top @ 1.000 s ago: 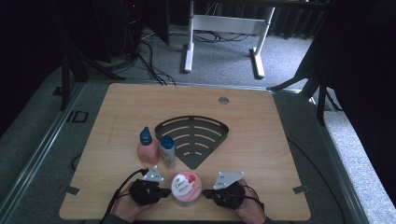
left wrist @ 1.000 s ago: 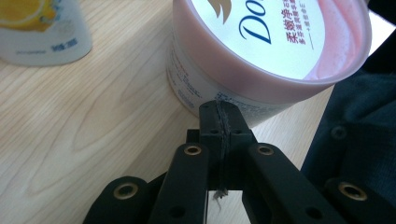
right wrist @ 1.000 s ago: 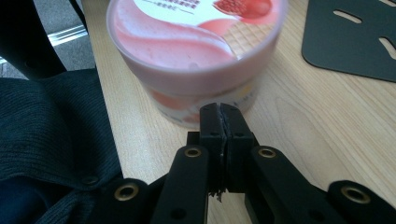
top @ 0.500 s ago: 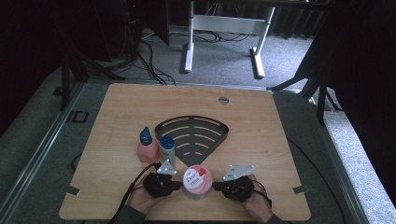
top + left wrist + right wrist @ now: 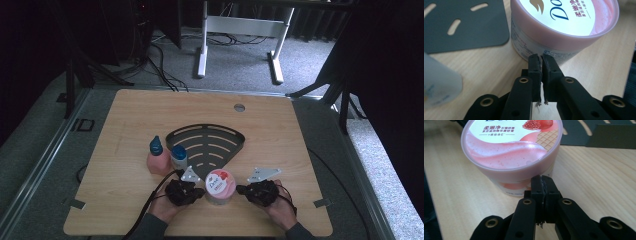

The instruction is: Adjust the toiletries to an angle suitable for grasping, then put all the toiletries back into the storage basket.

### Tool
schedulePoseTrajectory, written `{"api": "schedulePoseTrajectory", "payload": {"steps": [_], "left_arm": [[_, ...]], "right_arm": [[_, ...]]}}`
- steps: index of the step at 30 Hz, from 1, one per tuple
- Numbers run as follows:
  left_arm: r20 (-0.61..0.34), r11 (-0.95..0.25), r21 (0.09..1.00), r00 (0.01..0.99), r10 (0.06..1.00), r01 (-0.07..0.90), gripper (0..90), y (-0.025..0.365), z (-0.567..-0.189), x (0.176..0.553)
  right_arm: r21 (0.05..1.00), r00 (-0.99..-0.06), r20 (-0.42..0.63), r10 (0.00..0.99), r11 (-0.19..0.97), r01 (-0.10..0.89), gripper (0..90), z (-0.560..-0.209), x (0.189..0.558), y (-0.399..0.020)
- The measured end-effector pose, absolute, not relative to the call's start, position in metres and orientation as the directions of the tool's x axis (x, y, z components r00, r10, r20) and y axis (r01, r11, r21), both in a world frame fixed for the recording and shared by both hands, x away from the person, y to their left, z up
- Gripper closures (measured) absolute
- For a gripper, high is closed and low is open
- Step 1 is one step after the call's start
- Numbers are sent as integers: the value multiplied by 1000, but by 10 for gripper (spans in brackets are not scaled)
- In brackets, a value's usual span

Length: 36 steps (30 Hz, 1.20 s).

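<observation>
A round pink tub (image 5: 220,186) with a printed lid stands near the table's front edge. My left gripper (image 5: 200,191) is at the tub's left side and my right gripper (image 5: 240,189) at its right side. In the left gripper view the shut tips (image 5: 540,58) meet the tub's white side wall (image 5: 529,47) just under the lid, with only a hairline slit between the pads. From the other side, the right gripper's shut tips (image 5: 541,180) rest against the tub's lower wall (image 5: 511,186). Neither gripper holds anything between its jaws.
A black slotted fan-shaped rack (image 5: 206,142) lies flat just beyond the tub. A pink bottle with a blue cap (image 5: 157,158) and a small blue-capped bottle (image 5: 179,157) stand left of the rack, close to my left hand. The wooden table (image 5: 280,140) ends just behind my hands.
Both hands and the tub between them have slid away from the front edge toward the rack, and slightly to the right.
</observation>
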<state>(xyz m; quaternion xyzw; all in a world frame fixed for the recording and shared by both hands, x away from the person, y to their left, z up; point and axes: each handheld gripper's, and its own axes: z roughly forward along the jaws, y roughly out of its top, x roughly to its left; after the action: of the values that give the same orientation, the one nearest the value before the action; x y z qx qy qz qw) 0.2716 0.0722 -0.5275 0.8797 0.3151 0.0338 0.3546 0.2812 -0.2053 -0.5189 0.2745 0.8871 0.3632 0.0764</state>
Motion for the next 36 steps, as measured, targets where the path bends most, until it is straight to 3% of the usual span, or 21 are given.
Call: {"api": "schedulePoseTrajectory", "payload": {"steps": [4, 11, 15, 17, 19, 36], "left_arm": [[-132, -563, 646, 802, 582, 515, 810, 68, -527, 275], [-75, -579, 642, 792, 605, 503, 593, 69, -533, 275], [-67, -577, 648, 792, 607, 497, 541, 72, -535, 274], [-67, -574, 652, 791, 608, 495, 528, 73, -535, 273], [-55, -569, 668, 795, 604, 479, 491, 77, -535, 271], [-42, -563, 708, 822, 568, 426, 315, 68, -539, 268]], "right_arm": [[690, -827, 78, 557, 569, 448, 870, -520, 288, -211], [701, -839, 80, 539, 568, 432, 794, -522, 292, -216], [698, -839, 81, 539, 570, 433, 699, -523, 294, -220], [698, -839, 81, 539, 570, 433, 699, -523, 294, -220], [697, -844, 74, 531, 578, 424, 623, -525, 294, -222], [725, -899, 60, 434, 600, 338, 372, -525, 288, -221]]}}
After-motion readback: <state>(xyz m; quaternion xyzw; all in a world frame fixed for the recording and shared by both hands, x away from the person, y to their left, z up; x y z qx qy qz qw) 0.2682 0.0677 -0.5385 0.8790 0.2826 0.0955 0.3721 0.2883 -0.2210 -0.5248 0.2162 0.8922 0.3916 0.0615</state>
